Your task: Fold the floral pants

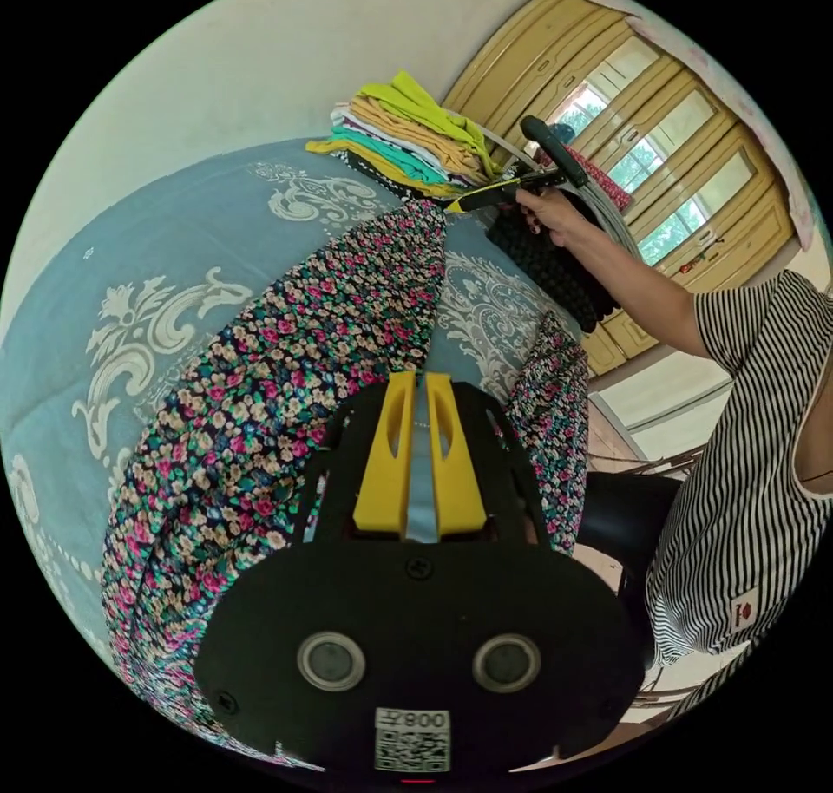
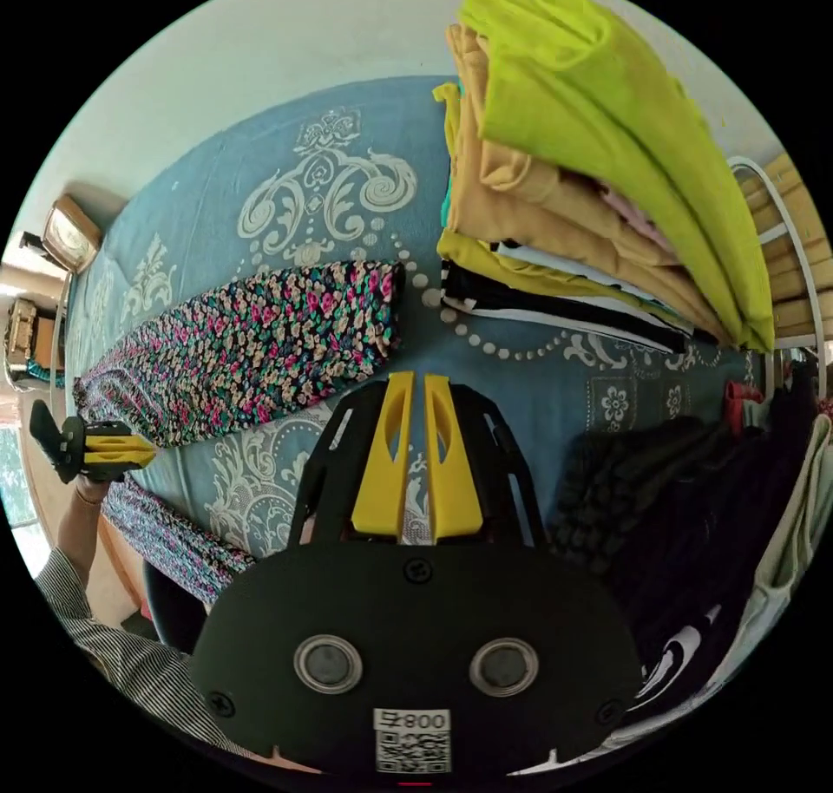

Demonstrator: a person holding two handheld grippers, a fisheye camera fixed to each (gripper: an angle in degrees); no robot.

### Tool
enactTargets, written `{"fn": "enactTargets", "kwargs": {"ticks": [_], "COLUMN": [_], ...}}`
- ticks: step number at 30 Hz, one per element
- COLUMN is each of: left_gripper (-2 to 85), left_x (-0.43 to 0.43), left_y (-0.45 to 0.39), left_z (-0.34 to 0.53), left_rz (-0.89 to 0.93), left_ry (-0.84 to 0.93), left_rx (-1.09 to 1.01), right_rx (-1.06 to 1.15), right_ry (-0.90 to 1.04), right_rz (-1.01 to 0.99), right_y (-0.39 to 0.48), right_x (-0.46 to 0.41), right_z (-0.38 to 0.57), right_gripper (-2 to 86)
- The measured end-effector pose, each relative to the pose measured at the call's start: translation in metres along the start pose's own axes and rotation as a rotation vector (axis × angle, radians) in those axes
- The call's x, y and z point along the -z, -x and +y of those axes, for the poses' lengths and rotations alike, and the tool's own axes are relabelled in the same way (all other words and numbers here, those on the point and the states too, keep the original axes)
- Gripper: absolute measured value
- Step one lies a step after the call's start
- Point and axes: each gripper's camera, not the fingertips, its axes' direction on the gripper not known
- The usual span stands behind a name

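The floral pants (image 1: 286,394) lie stretched lengthwise on the blue patterned bedspread (image 1: 113,246); one part (image 1: 555,429) droops over the bed's edge. My left gripper (image 1: 419,383) hovers above them near one end, jaws shut with only bedspread in the narrow slit between them. A hand holds my right gripper (image 1: 464,201) at the pants' far end. In the right gripper view the pants (image 2: 260,350) end just left of my right gripper (image 2: 414,383), which is shut on nothing. The left gripper (image 2: 130,450) sits at the pants' other end.
A stack of folded clothes (image 2: 590,177) in yellow, tan and black stands on the bed beside the pants' far end. Dark knitted garments (image 2: 659,498) lie heaped next to it. Wooden cabinet doors (image 1: 659,134) stand behind. A person in a striped top (image 1: 746,481) stands at the bedside.
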Motion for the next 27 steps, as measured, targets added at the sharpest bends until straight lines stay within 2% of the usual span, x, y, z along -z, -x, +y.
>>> {"fn": "enactTargets", "kwargs": {"ticks": [6,11,13,16,18,23,25,27], "left_gripper": [1.5,1.6,1.2,0.7,0.6,0.7,1.0,1.3], "left_x": [0.054,0.073,0.066,0.074,0.089,0.131,0.131,0.128], "left_y": [0.042,0.085,0.092,0.082,0.07,0.059,0.07,0.084], "left_z": [0.02,0.039,0.044,0.05,0.054,0.062,0.063,0.068], "left_rz": [-0.233,-0.398,-0.391,-0.419,-0.453,-0.553,-0.537,-0.51], "left_ry": [-0.082,0.013,0.089,0.078,0.004,-0.146,-0.124,-0.095], "left_rx": [0.172,0.305,0.32,0.287,0.261,0.259,0.298,0.342], "right_rx": [0.182,0.266,0.264,0.318,0.336,0.284,0.279,0.258], "right_ry": [-0.057,0.16,0.137,0.128,0.08,-0.213,-0.225,-0.151], "right_rz": [0.039,0.02,-0.008,0.008,0.029,0.073,0.057,0.047], "right_y": [0.06,0.085,0.085,0.094,0.099,0.11,0.116,0.121], "right_x": [0.002,-0.055,-0.053,-0.051,-0.039,0.017,0.018,0.005], "right_z": [-0.048,-0.088,-0.085,-0.072,-0.063,-0.062,-0.075,-0.092], "right_gripper": [8.7,7.0,3.8,1.5,1.1,1.6,2.5,3.9]}}
